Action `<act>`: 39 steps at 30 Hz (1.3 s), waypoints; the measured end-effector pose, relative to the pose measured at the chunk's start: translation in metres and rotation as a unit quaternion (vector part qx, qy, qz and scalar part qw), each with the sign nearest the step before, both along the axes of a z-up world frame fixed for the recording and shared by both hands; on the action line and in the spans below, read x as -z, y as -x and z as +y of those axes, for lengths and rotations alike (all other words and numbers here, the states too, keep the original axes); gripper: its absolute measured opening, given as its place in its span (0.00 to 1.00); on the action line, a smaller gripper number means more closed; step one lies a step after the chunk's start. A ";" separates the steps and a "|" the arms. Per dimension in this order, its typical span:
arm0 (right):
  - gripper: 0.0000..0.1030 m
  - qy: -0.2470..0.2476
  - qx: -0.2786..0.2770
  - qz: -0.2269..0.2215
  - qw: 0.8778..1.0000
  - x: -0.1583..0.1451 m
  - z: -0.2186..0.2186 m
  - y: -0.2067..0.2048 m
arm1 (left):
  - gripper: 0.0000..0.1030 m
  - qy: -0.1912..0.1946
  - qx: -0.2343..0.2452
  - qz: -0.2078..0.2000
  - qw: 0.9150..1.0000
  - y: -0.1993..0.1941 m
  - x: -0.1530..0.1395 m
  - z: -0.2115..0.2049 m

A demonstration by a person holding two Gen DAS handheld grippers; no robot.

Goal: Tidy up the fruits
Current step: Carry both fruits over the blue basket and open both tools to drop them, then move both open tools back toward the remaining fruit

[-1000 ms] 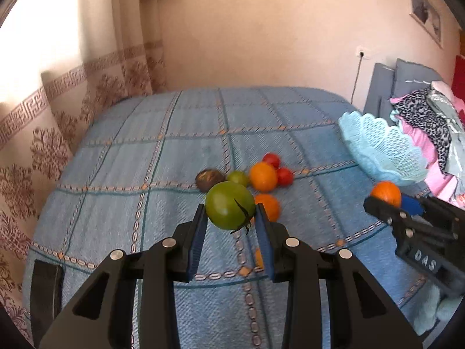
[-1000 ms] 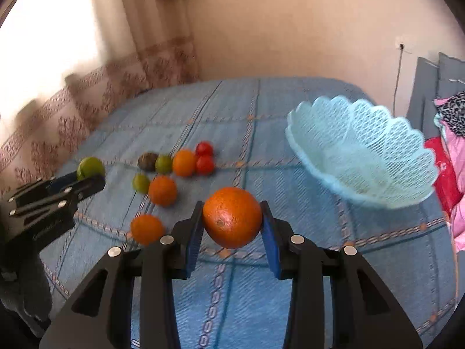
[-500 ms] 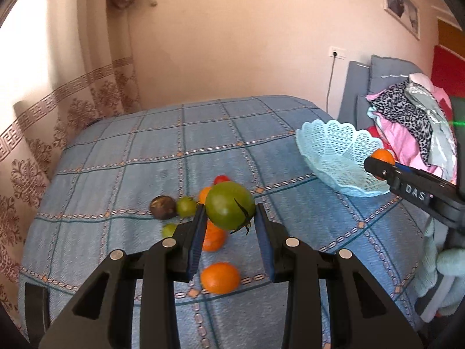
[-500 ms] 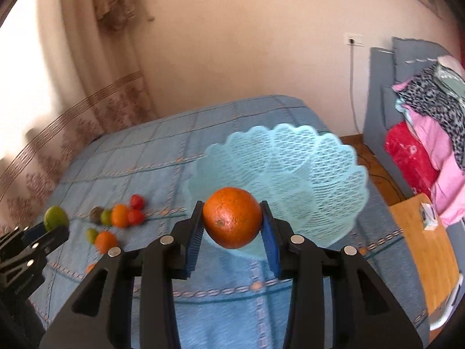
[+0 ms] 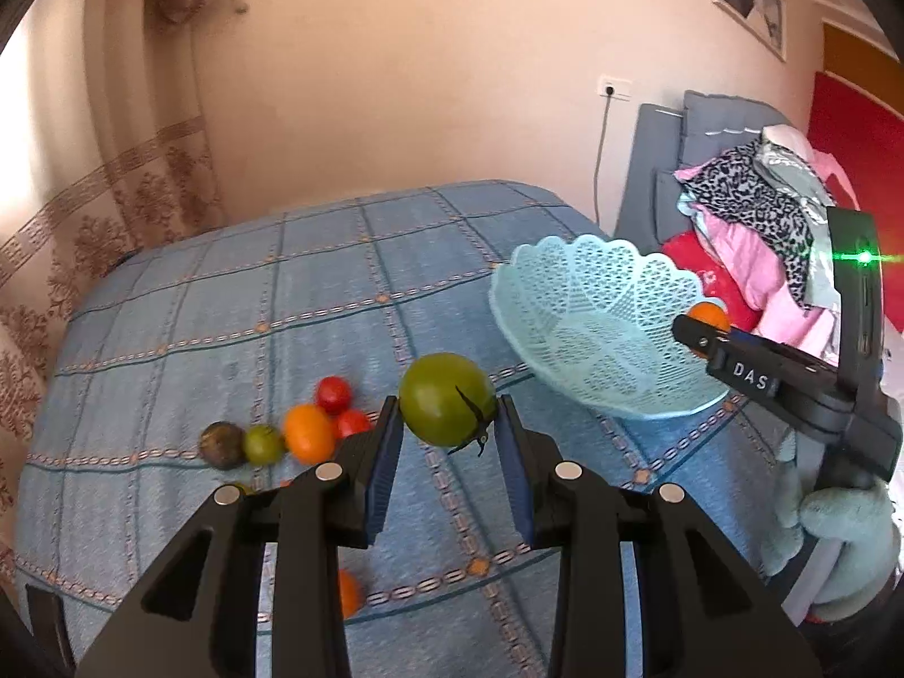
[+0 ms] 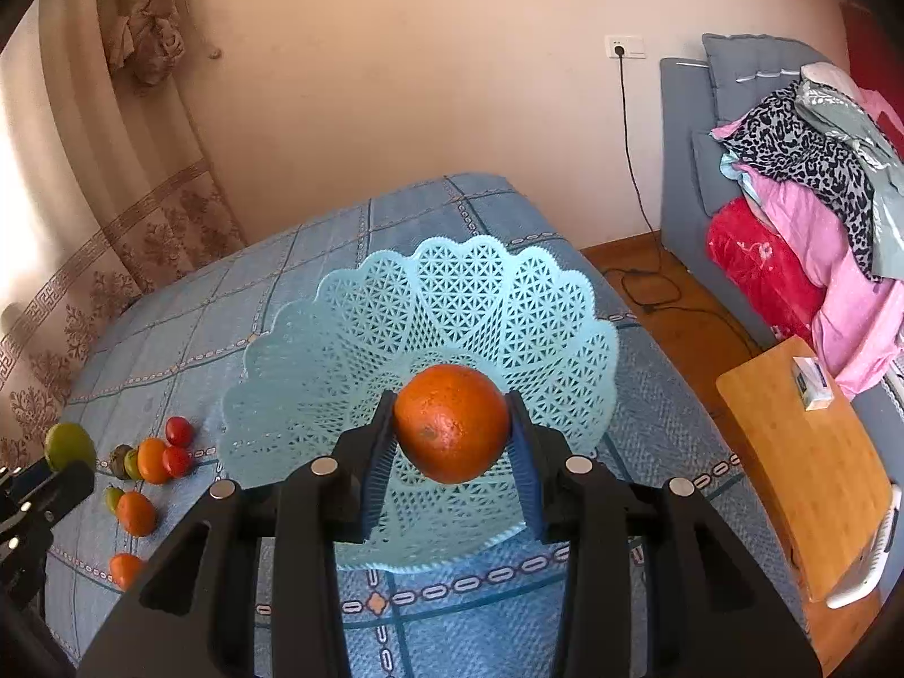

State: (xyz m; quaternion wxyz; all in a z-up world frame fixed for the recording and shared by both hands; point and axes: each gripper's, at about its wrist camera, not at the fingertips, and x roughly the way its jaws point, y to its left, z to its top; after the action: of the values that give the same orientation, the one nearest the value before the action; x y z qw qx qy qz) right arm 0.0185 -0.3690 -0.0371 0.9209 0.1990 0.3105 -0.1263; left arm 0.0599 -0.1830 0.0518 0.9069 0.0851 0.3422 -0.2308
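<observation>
The right tongs [image 6: 452,429], clamped on an orange [image 6: 451,422], hang directly over the empty pale-blue lattice basket [image 6: 350,350] on the bed [image 6: 169,339], so a straight drop would land it. The left tongs [image 5: 448,421] grip a green tomato [image 5: 446,398], with the basket off to their right. One basket; eight fruits lie loose on the bedspread, as far as I can count.

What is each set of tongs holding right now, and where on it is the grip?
Left tongs: green tomato, pinched at its two sides. Right tongs: orange, pinched at its sides, above the basket.
</observation>
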 end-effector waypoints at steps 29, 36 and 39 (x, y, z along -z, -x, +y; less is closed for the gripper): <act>0.61 -0.026 0.062 -0.038 0.997 -0.018 -0.023 0.023 | 0.51 -0.006 0.085 0.035 0.996 -0.027 0.022 -0.091; 0.61 -0.029 0.063 -0.038 0.997 -0.016 -0.022 0.023 | 0.66 0.008 0.061 0.024 0.998 -0.031 0.015 -0.078; 0.61 -0.029 0.062 -0.041 0.997 -0.018 -0.021 0.025 | 0.69 0.013 0.049 0.023 0.998 -0.034 0.011 -0.069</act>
State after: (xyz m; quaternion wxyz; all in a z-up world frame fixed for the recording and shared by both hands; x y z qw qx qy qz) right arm -0.0061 -0.3896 -0.0196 0.9171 0.2493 0.2633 -0.1658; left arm 0.0936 -0.2520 0.0408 0.8873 0.0848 0.3558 -0.2809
